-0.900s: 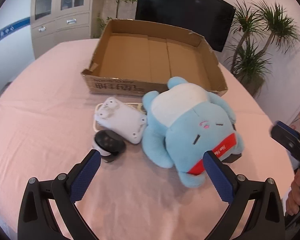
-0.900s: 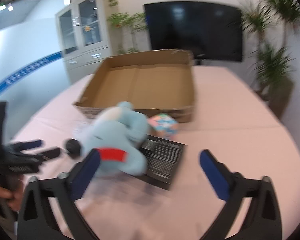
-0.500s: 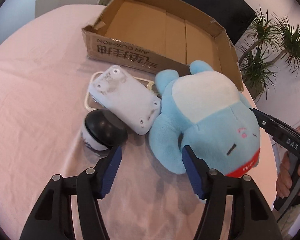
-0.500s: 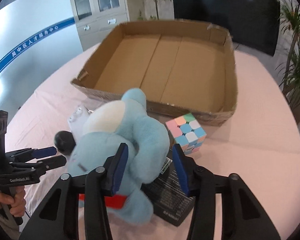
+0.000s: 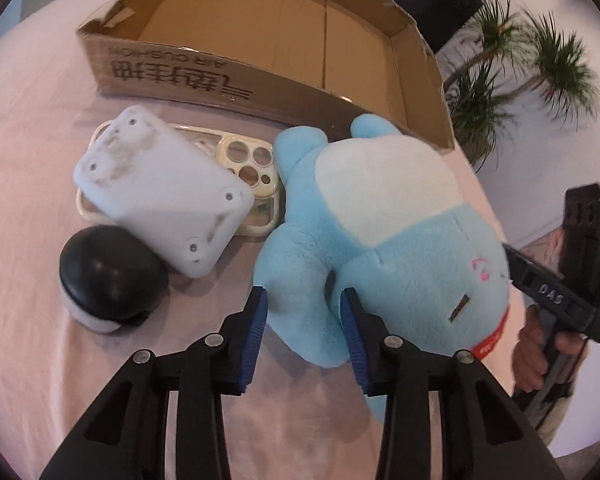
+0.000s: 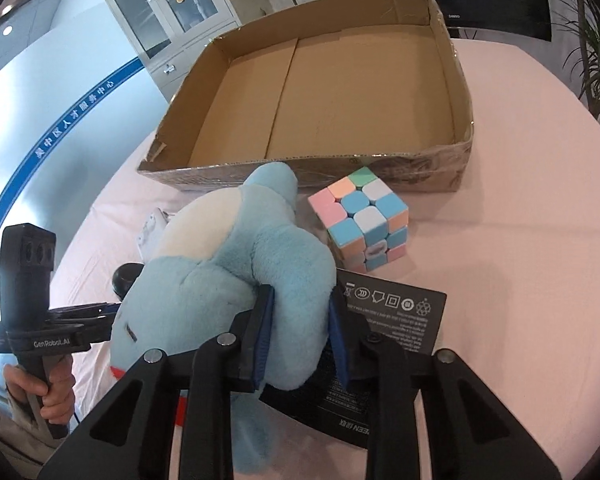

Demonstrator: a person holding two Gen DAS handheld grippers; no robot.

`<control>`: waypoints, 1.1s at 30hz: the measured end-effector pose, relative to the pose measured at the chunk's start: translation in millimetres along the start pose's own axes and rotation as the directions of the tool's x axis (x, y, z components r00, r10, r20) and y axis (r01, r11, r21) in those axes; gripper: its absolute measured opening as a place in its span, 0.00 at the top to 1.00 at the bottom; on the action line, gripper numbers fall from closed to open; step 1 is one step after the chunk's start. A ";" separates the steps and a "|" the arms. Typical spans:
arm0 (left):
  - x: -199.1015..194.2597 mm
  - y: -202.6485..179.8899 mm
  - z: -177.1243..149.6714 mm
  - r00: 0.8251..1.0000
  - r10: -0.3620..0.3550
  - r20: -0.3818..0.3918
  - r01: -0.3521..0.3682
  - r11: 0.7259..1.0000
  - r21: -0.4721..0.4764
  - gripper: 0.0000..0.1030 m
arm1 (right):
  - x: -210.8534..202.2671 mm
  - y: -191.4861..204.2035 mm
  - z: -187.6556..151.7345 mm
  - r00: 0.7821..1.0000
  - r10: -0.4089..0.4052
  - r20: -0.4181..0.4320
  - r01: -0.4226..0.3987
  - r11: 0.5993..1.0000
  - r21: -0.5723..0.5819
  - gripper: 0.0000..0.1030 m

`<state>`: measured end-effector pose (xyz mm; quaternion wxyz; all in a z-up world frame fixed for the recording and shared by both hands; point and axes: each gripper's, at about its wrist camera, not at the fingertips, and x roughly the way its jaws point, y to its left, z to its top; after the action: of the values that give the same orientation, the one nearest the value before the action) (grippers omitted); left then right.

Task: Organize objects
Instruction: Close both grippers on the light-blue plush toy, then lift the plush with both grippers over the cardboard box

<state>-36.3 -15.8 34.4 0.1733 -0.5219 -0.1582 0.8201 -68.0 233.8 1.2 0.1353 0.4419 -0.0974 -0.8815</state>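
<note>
Black gripper frames (image 5: pixel 304 322), blue ribbed fingers (image 6: pixel 263 330), silver screws

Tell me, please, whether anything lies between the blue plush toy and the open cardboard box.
Nothing visible lies between them. The plush toy lies right against the near wall of the cardboard box, whose floor is bare. The puzzle cube sits beside it, off to the side.

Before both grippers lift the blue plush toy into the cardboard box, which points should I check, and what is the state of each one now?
1. Right gripper clamped on a limb of the blue plush toy: ok.
2. Left gripper around another limb, pads pressing: cannot tell.
3. Open brown cardboard box has free floor: ok.
4. Pastel puzzle cube apart from the toy: cannot tell.
5. Black printed flat pack free of the toy: not ok, the toy lies on it.
6. White rounded plastic device outside the left gripper's fingers: ok.
</note>
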 end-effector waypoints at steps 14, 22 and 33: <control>32.7 6.6 14.4 0.998 -0.015 -0.057 0.014 1.000 -0.026 0.76 | 16.4 15.7 -0.6 0.992 -0.117 -0.049 0.114 0.991 -0.067 0.74; -29.0 -12.9 17.9 0.995 -0.074 0.071 0.075 0.997 -0.010 0.80 | -41.1 45.1 -1.0 0.984 -0.149 0.097 0.157 0.985 -0.075 0.79; -119.7 -47.1 44.0 0.968 -0.063 0.244 0.037 0.993 0.110 0.80 | -115.9 96.0 34.7 0.925 -0.189 0.329 0.248 0.958 -0.144 0.79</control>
<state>-23.4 -31.1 168.8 0.1998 -0.4017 -0.1487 0.8813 -14.9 182.5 136.9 0.0587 0.2907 0.0138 -0.9549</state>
